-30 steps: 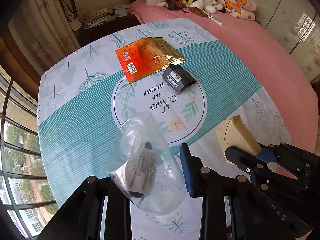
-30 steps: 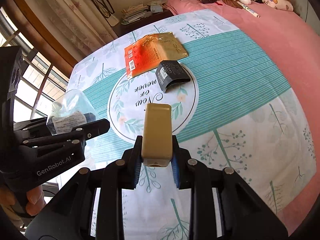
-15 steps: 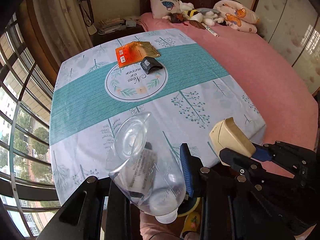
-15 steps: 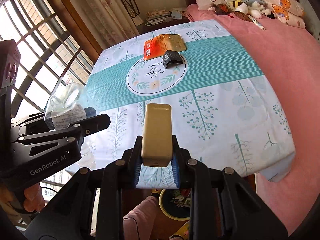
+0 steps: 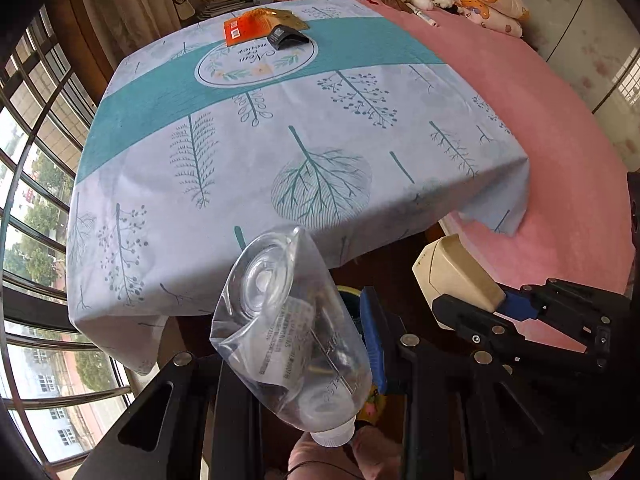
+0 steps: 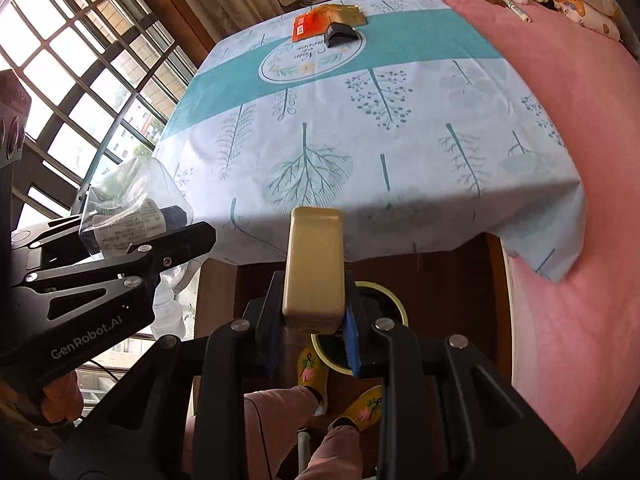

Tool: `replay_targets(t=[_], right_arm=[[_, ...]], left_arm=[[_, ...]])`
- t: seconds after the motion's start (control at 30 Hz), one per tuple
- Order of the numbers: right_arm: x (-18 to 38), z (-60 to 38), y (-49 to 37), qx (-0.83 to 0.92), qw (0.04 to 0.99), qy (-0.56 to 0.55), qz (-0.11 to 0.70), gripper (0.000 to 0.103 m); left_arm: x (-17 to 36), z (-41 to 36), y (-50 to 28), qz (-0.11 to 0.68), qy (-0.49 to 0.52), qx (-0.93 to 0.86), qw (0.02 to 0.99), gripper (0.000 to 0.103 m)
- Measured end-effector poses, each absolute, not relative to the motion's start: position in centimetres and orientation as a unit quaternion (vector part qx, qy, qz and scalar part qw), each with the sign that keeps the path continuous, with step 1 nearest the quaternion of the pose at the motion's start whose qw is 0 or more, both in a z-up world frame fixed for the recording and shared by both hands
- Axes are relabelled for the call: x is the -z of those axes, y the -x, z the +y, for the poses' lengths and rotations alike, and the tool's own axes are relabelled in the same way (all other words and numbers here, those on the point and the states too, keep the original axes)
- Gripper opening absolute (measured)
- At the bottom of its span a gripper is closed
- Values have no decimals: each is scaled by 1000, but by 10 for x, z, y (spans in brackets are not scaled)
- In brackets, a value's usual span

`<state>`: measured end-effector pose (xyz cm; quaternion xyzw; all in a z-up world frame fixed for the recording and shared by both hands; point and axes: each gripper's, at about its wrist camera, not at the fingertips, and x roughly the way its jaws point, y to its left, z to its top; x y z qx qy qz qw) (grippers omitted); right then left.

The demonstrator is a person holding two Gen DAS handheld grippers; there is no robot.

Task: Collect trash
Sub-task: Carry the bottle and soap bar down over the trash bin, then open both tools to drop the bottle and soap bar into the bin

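Clear plastic bottle (image 5: 290, 332) sits clamped in the left gripper (image 5: 296, 344) at lower centre, cap toward the camera; the right gripper (image 6: 314, 320) pinches a tan box (image 6: 314, 264); an orange packet (image 6: 316, 24) and black wrapper (image 6: 340, 34) lie on the tablecloth (image 6: 360, 128), upper frame.

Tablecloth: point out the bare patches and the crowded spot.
The tablecloth is bare across its near half, from the teal band to the front edge. It is crowded at the far end, where the orange packet and black wrapper lie.
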<state>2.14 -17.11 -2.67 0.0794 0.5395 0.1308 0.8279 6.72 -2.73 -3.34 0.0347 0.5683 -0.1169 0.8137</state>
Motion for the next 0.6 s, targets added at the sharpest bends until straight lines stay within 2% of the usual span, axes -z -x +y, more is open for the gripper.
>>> replay_targets(t=[0.17,0.6], right_arm=[[86,-161,-22,-117,810,-67,571,22],[294,-164,-27,-79,769,-58,632,22]], left_arm=[[102,-20,-67,595,-12,113,796,29],[288,-11,-60,633,21,76,770,29]])
